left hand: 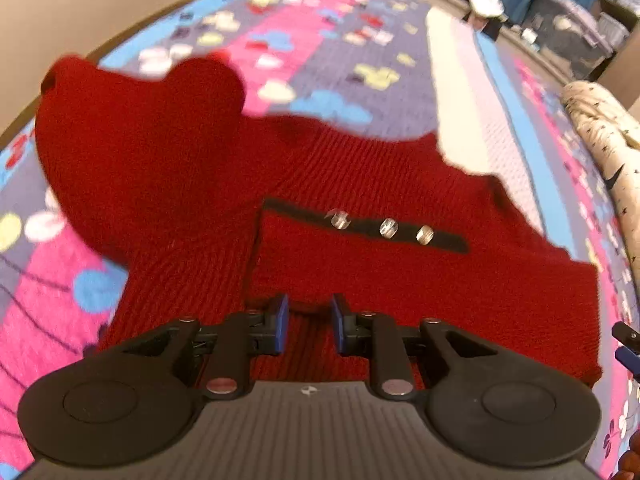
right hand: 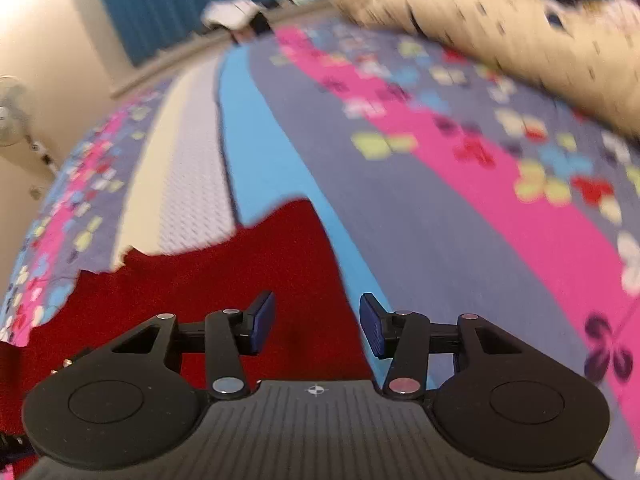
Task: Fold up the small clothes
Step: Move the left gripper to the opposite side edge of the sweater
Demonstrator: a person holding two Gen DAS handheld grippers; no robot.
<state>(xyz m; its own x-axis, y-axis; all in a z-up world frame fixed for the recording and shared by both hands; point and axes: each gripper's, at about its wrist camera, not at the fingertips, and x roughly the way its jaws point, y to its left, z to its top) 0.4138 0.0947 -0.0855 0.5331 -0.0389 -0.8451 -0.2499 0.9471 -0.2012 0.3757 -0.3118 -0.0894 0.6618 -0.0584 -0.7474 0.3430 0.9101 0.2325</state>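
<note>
One red knit sweater point(left hand: 360, 200) lies on the bed point(left hand: 340, 68), filling mid-frame, a sleeve apparently folded across. We judge folding partly done; left hand-held gripper point(left hand: 309, 322) and right hand-held gripper point(right hand: 317, 326) both gape empty above it.

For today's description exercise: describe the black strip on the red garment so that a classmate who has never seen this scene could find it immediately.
Start at the patterned bedspread and find the red knitted sweater spread on it. On the folded panel just ahead of the left gripper runs a narrow black strip. It alone carries three clear, shiny buttons in a row.
</note>
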